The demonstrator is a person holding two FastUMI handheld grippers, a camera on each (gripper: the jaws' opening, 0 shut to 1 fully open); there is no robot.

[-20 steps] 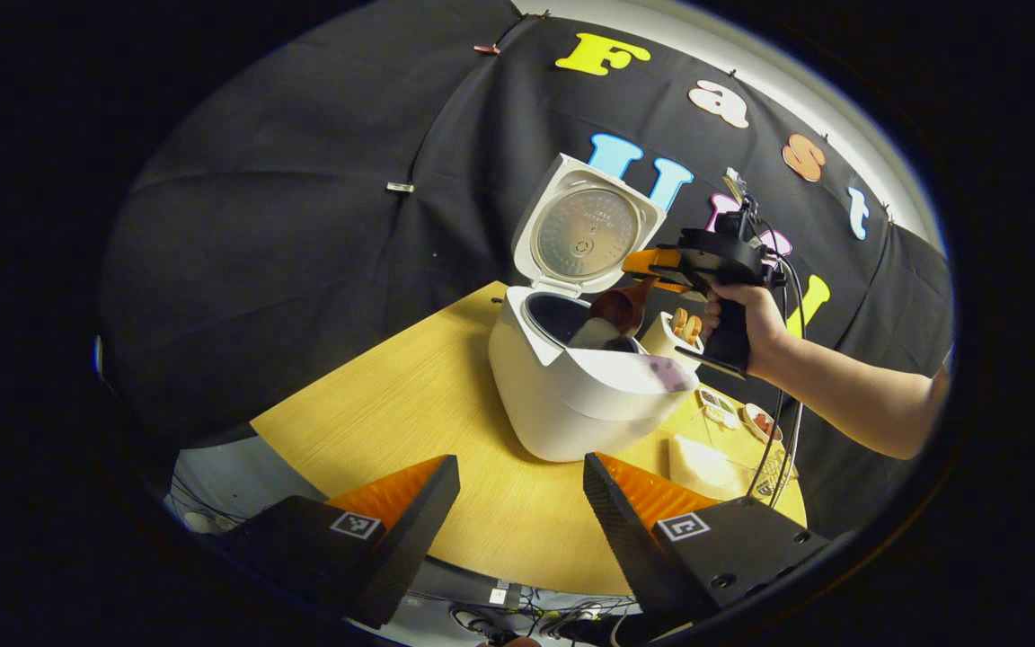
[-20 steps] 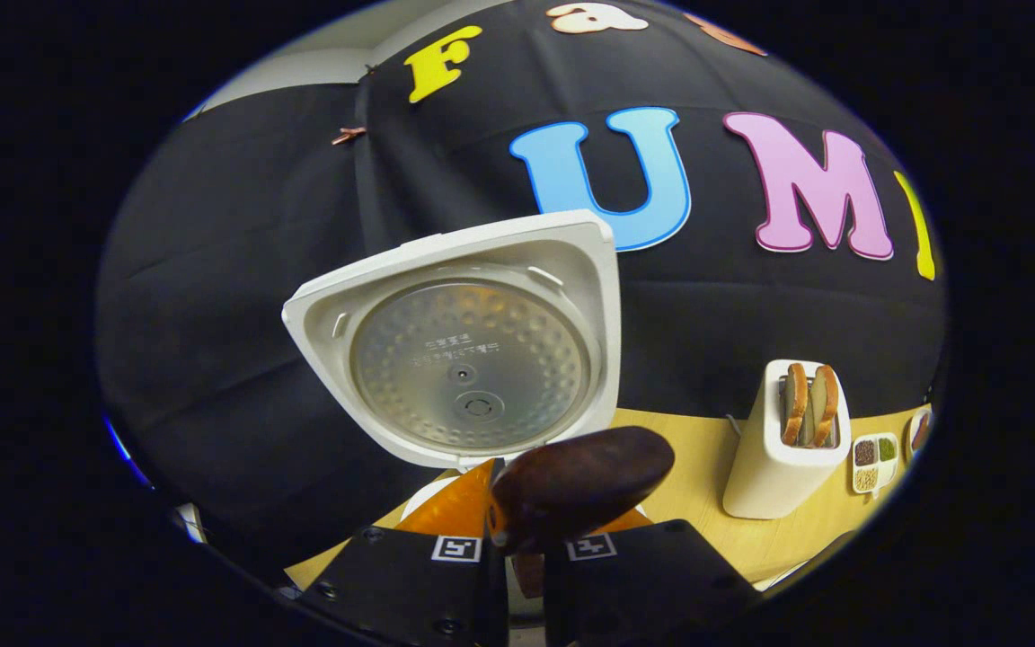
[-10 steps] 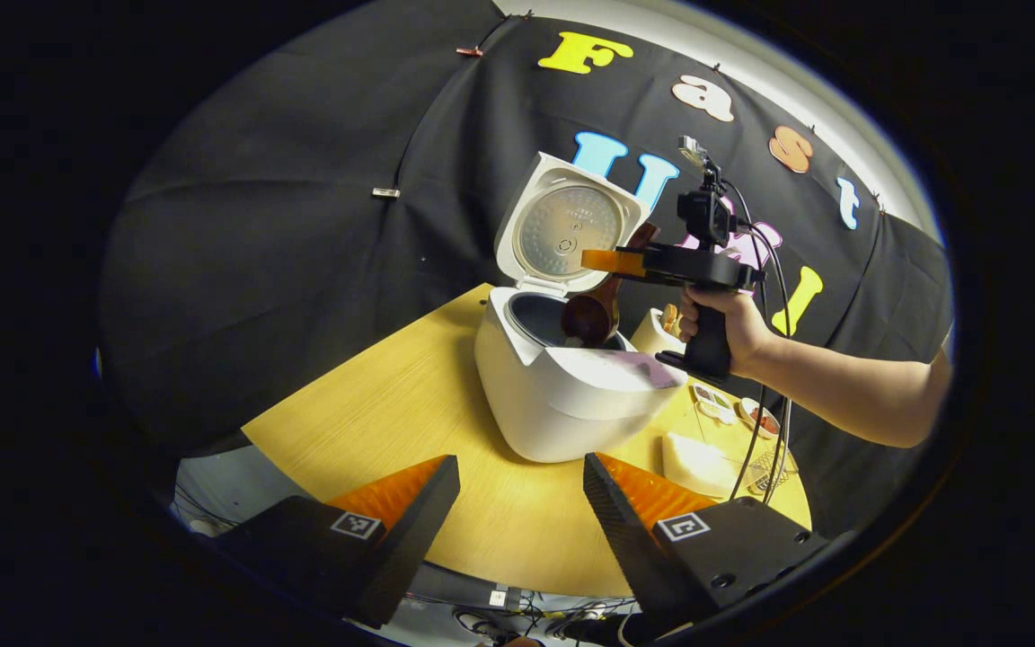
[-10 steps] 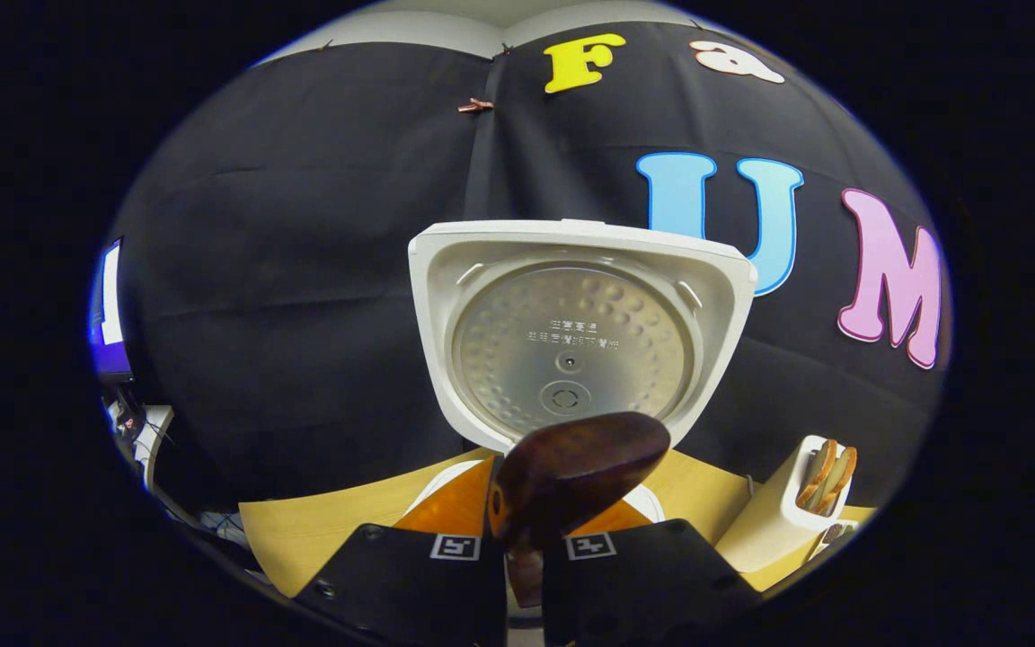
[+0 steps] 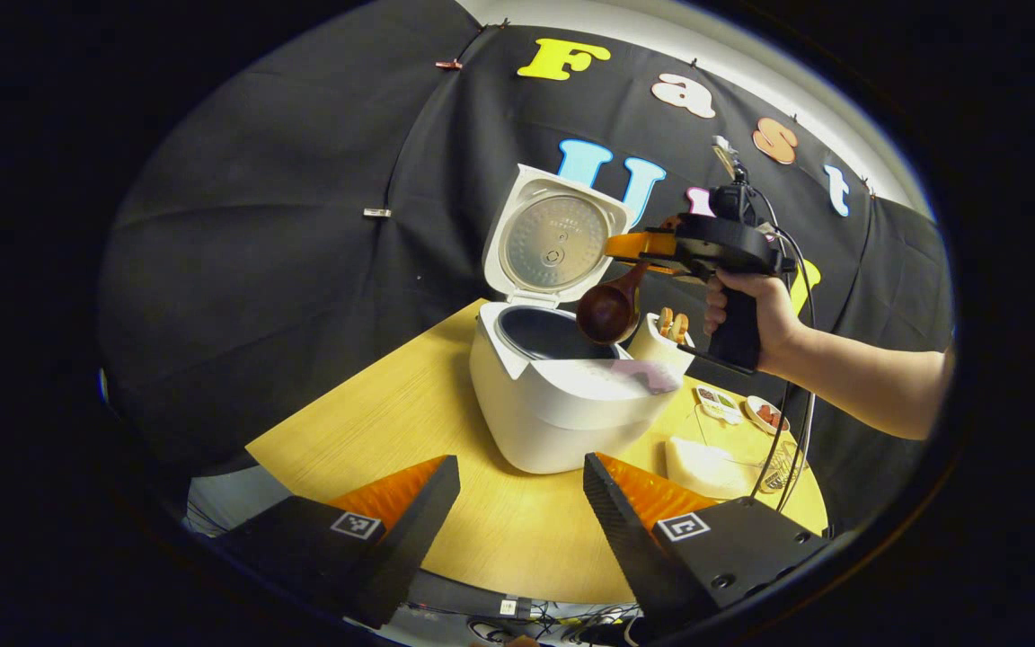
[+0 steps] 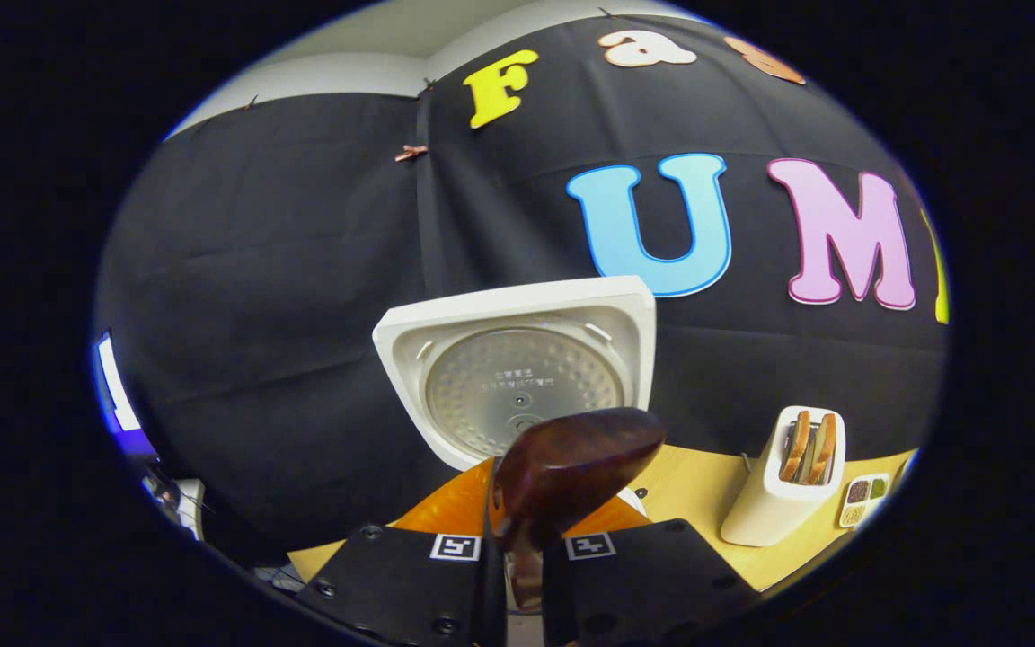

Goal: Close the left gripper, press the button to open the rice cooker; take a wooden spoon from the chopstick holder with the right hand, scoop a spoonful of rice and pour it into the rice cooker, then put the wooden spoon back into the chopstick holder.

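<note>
While the rice cooker (image 5: 562,395) stands on the yellow wooden table (image 5: 410,404) with its lid (image 5: 553,243) swung up and back, the right gripper (image 5: 634,252) hangs in the air above and to the right of the open pot, held by a hand (image 5: 751,314) on its pistol grip. Its fingers are closed tight on the handle of the wooden spoon (image 5: 609,310), whose dark bowl hangs down below the fingertips, just over the right rim of the cooker's dark inner pot, clear of it. In the right gripper view, the spoon (image 6: 571,467) juts up between the two nearly touching fingers of that gripper (image 6: 517,548), its rounded back toward the camera; whether any rice is left in it cannot be told. Beyond it, the raised lid (image 6: 517,386) shows its dimpled metal inner plate.

Nearer the viewer, the left gripper (image 5: 522,503) hovers over the near edge of the table, its fingers spread wide apart and holding nothing, the cooker well beyond them.

To the right of the cooker, a white toaster (image 6: 782,490) stands with slices of bread in its slots, and small dishes (image 5: 733,409) lie farther right on the table.
</note>
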